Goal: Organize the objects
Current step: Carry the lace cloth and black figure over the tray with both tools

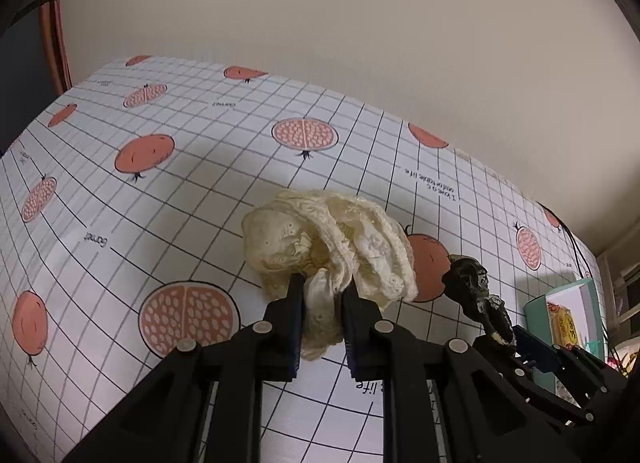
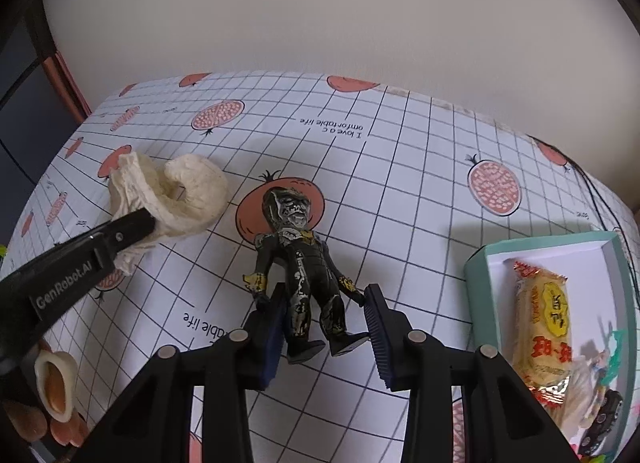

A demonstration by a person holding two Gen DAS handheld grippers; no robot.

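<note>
Left gripper [image 1: 320, 295] clamped on cream lace cloth [image 1: 332, 239], just above counter [image 1: 160, 191]. Right gripper [image 2: 326, 303] apart, straddling figurine's [image 2: 304, 263] legs, left of teal box [image 2: 476, 263]. Risks: thin legs slipping sideways during closing; loose cloth snagging figurine.

One cream lace cloth [image 1: 328, 247] and one black figurine [image 2: 300, 263] are on the tablecloth [image 2: 400, 191], with two grippers over them: the left [image 1: 320, 295] and the right [image 2: 326, 319]. One teal box [image 2: 478, 259] holds one snack packet [image 2: 544, 319] and one small toy car [image 2: 600, 423]; its other small contents are too blurred to count. One hot-dog-shaped toy [image 2: 54, 383] lies at the lower left.
</note>
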